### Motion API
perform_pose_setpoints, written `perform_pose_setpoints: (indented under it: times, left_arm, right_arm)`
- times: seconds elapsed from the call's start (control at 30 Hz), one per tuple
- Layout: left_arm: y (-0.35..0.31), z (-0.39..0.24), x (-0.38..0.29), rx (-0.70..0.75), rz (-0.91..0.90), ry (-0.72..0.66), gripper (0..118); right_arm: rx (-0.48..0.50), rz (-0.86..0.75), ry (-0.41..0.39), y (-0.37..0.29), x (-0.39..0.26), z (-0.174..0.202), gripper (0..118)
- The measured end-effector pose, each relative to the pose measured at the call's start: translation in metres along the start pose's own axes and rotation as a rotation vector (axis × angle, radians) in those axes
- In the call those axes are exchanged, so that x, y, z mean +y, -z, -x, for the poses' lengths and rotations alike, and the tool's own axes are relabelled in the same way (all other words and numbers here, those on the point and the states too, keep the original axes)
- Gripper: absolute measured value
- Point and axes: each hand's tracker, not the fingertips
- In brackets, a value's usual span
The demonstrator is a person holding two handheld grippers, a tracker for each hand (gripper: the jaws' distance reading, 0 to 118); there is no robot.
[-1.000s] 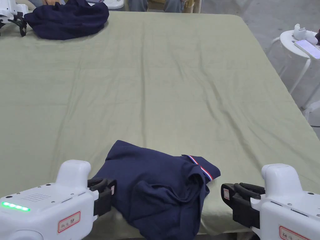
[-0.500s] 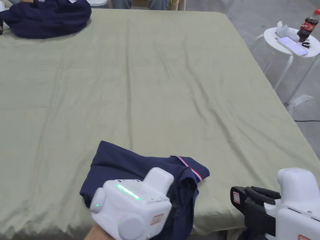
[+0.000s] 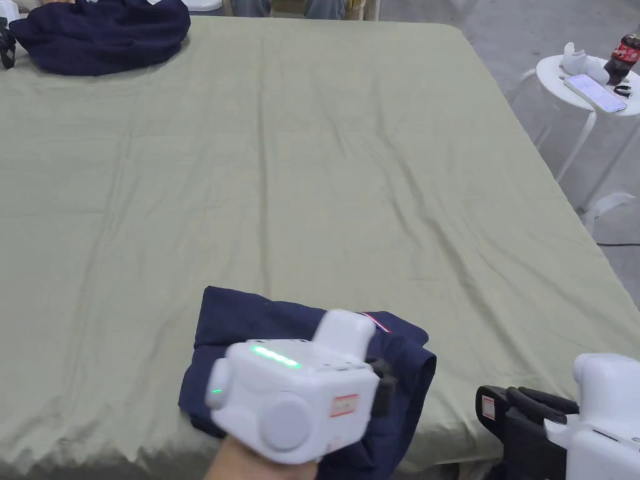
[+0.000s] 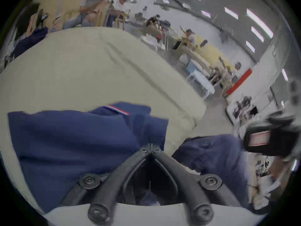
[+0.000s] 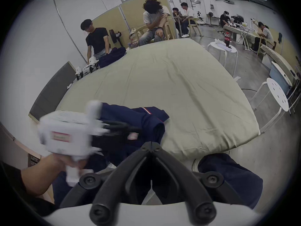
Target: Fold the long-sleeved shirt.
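— Where is the long-sleeved shirt (image 3: 262, 328)?

— It lies bunched at the near edge of the table (image 3: 350, 175), on the olive sheet, navy, with a red-white-blue trim strip (image 4: 116, 109) turned up on top. Part of it spills over that near edge.

— What are your grippers doing?

— My left gripper (image 4: 150, 148) is over the shirt's right part; in the left gripper view its tips meet, but I cannot tell whether cloth is pinched between them. My right gripper (image 5: 152, 145) hangs off the near right corner, tips pressed together on nothing, apart from the shirt.

— Any containers?

— None on the table. At its far left corner lies another dark navy garment (image 3: 100, 34). Beside the table stands a white round stool (image 3: 590, 94) carrying a phone (image 3: 595, 92), a cola bottle (image 3: 622, 59) and a white object I can't identify.
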Motion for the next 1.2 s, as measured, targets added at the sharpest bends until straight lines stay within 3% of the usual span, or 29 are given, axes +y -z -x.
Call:
perform_pose_setpoints:
  times: [0.13, 0.27, 0.4, 0.53, 0.67, 0.77, 0.9, 0.93, 1.0, 1.03, 1.1, 1.2]
  left_arm:
    - [-0.102, 0.032, -0.020, 0.130, -0.126, -0.047, 0]
    - [-0.147, 0.058, -0.053, 0.289, -0.141, -0.115, 0]
    - [-0.155, 0.080, -0.078, 0.281, -0.152, -0.252, 0]
    - [-0.152, 0.081, -0.086, 0.266, -0.169, -0.307, 0]
    - [-0.143, 0.089, -0.082, 0.296, -0.158, -0.287, 0]
    - [-0.138, 0.104, -0.075, 0.311, -0.149, -0.273, 0]
    - [-0.127, 0.127, -0.053, 0.298, -0.119, -0.244, 0]
    - [-0.124, 0.136, -0.045, 0.308, -0.095, -0.233, 13]
    - [-0.118, 0.156, -0.034, 0.269, -0.048, -0.227, 90]
    - [-0.111, 0.164, -0.027, 0.207, -0.015, -0.243, 116]
    - [-0.108, 0.186, -0.019, 0.060, -0.028, -0.268, 109]
    - [-0.091, 0.205, -0.012, -0.036, 0.030, -0.298, 110]
  right_arm:
    - [0.031, -0.010, -0.003, 0.007, -0.003, 0.006, 0]
    - [0.050, 0.015, 0.001, 0.024, -0.012, 0.014, 0]
    - [0.057, 0.053, -0.002, 0.042, -0.019, 0.020, 0]
    - [0.059, 0.073, -0.068, 0.075, -0.005, 0.038, 0]
    - [0.055, 0.127, -0.123, 0.136, 0.005, 0.054, 0]
    - [-0.031, 0.241, -0.168, 0.180, -0.004, 0.056, 0]
    - [-0.023, 0.252, -0.135, 0.195, -0.012, 0.050, 0]
    - [-0.021, 0.262, -0.133, 0.194, -0.010, 0.050, 0]
    - [-0.013, 0.273, -0.144, 0.196, -0.010, 0.048, 0]
    - [-0.006, 0.277, -0.151, 0.197, -0.009, 0.047, 0]
    - [0.006, 0.284, -0.154, 0.196, -0.007, 0.045, 0]
    - [0.025, 0.289, -0.175, 0.196, -0.006, 0.043, 0]
